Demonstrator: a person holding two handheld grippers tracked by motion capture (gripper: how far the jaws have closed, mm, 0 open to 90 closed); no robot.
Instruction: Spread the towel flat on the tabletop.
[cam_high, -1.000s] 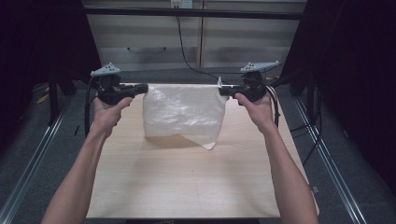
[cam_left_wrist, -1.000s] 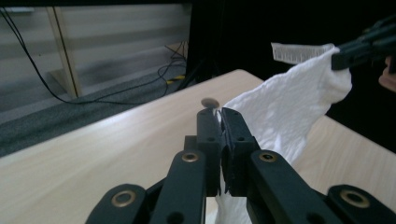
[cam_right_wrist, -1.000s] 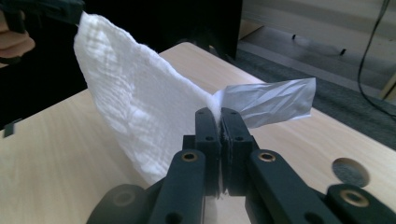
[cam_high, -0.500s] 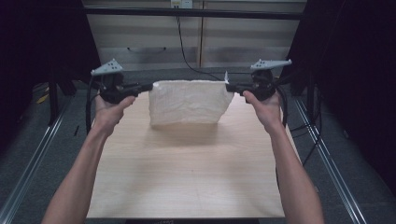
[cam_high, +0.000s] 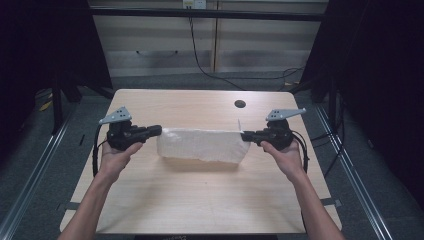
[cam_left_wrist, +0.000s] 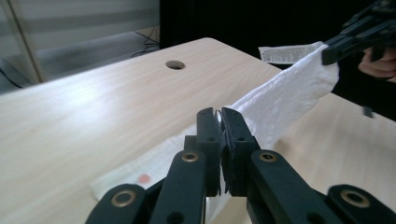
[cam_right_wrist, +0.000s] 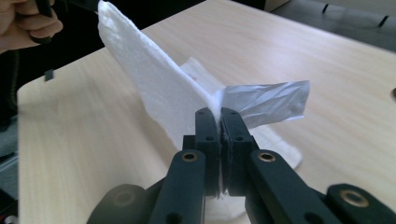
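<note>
Presently, in my left gripper view, the black jaws at bottom centre stand pressed together on one end of the towel (cam_left_wrist: 285, 100). From there the white cloth runs toward the upper right of the frame, where my right gripper (cam_left_wrist: 329, 51) clamps its far end beside a printed label (cam_left_wrist: 282, 52). Below the jaws, the towel's lower fold lies on the table (cam_left_wrist: 93, 107); a small reddish mark shows on it at lower left.

In my right gripper view, the jaws are likewise clamped tight on the towel (cam_right_wrist: 149, 88) at bottom centre. The label (cam_right_wrist: 266, 102), creased and greyish here, sticks out to the right just beyond them. The cloth rises as a sheet toward the upper left, where my left hand (cam_right_wrist: 25, 25) is seen.

In the high view, my left gripper (cam_high: 156, 131) sits at centre left and my right gripper (cam_high: 245, 135) at centre right, each gripping an end of the towel (cam_high: 200, 145). The towel is stretched between them as a low band across the middle of the table (cam_high: 200, 200), its lower edge at or touching the wood; a shadow lies just in front of it. Farther off, a round hole (cam_high: 240, 104) is seen in the tabletop toward upper right of centre. Beyond the table edge, a cable (cam_high: 205, 60) trails over the floor.
</note>
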